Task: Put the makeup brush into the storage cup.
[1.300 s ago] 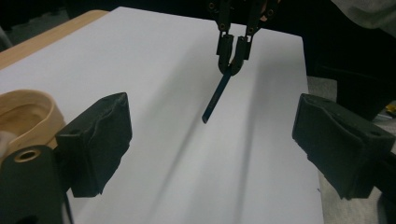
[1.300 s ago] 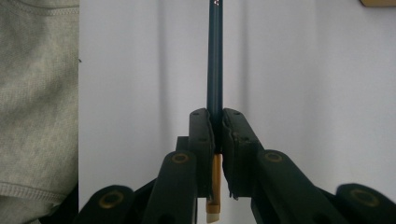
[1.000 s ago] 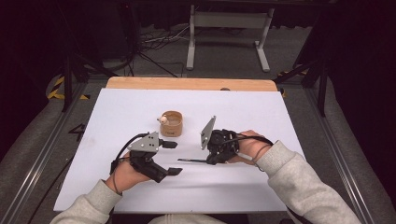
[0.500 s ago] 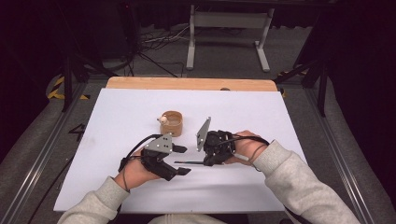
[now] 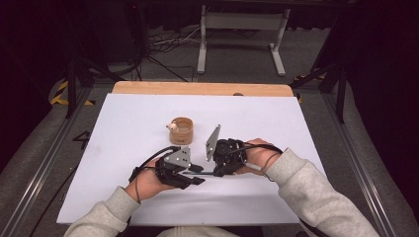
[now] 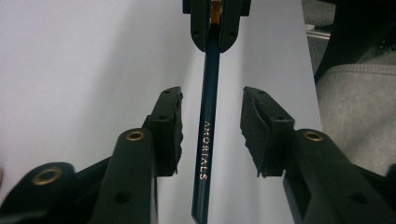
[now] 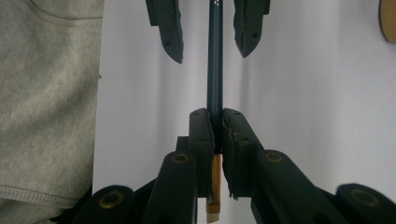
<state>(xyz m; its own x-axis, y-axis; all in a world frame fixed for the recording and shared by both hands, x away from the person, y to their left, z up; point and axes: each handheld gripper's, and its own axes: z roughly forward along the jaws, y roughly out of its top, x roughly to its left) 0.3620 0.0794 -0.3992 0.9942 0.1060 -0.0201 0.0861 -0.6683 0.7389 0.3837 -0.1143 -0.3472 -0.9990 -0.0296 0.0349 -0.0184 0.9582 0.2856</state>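
Pencil clamped in right gripper; left gripper closing around it, untouched.

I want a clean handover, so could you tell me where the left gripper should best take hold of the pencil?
Probably on the bare blue shaft near the lettering of the pencil, from both sides. The right gripper clamps the eraser end, and the left gripper, whose jaws have just been closing, already straddles the straight, slim shaft without touching it.
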